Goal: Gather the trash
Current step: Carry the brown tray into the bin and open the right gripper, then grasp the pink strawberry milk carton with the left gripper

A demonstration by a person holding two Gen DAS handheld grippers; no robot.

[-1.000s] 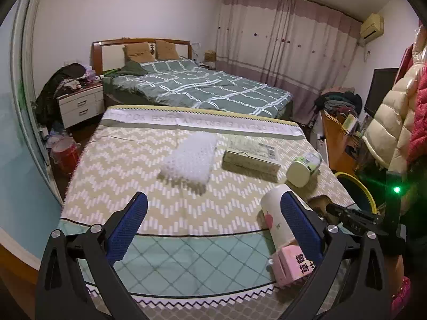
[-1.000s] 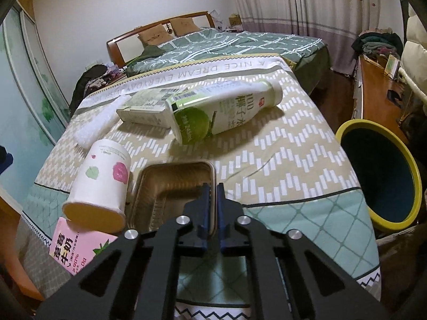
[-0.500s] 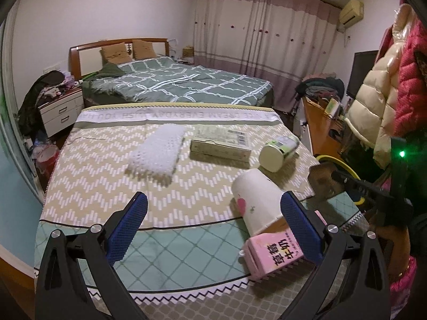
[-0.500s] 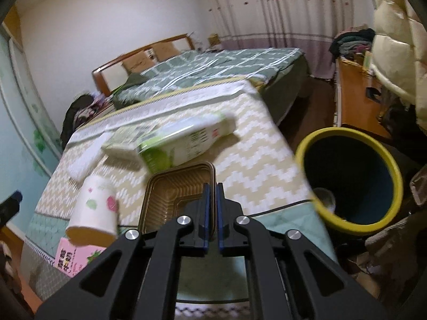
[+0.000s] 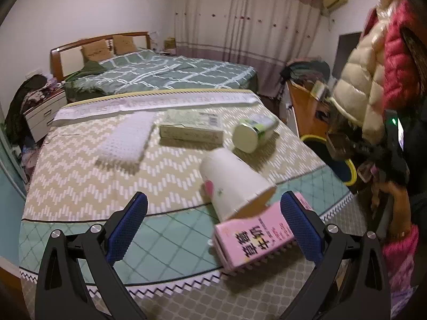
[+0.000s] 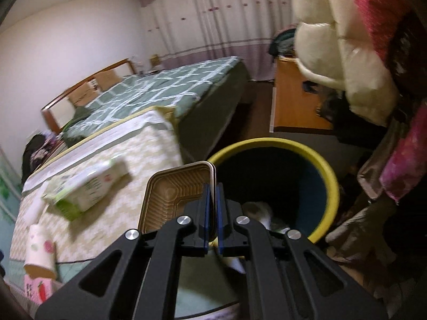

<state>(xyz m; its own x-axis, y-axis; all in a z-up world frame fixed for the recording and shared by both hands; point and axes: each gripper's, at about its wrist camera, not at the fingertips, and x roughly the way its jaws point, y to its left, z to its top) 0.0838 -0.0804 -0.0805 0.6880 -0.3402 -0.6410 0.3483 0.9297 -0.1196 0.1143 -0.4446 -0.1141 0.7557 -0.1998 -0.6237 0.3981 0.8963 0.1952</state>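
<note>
My right gripper (image 6: 212, 205) is shut on the rim of a brown plastic tray (image 6: 170, 194) and holds it in the air at the near-left rim of the yellow-rimmed bin (image 6: 329, 172). Some white trash (image 6: 257, 210) lies inside the bin. From the left wrist view the tray (image 5: 339, 146) shows at the far right above the bin (image 5: 351, 169). My left gripper (image 5: 213, 226) stands open over the bed's near edge. A pink milk carton (image 5: 256, 237) lies by its right finger, with a tipped white paper cup (image 5: 232, 184) just behind.
On the zigzag bedspread (image 5: 80, 181) lie a green-white bottle (image 5: 253, 133), a flat carton box (image 5: 192, 130) and a white cloth (image 5: 128, 141). Puffy coats (image 5: 373, 74) hang at the right by a wooden desk (image 6: 293, 101). A second bed (image 5: 165, 72) stands behind.
The right gripper has lifted the tray off the bed and swung it right to the bin's edge. The left gripper has drifted closer to the cup and pink carton.
</note>
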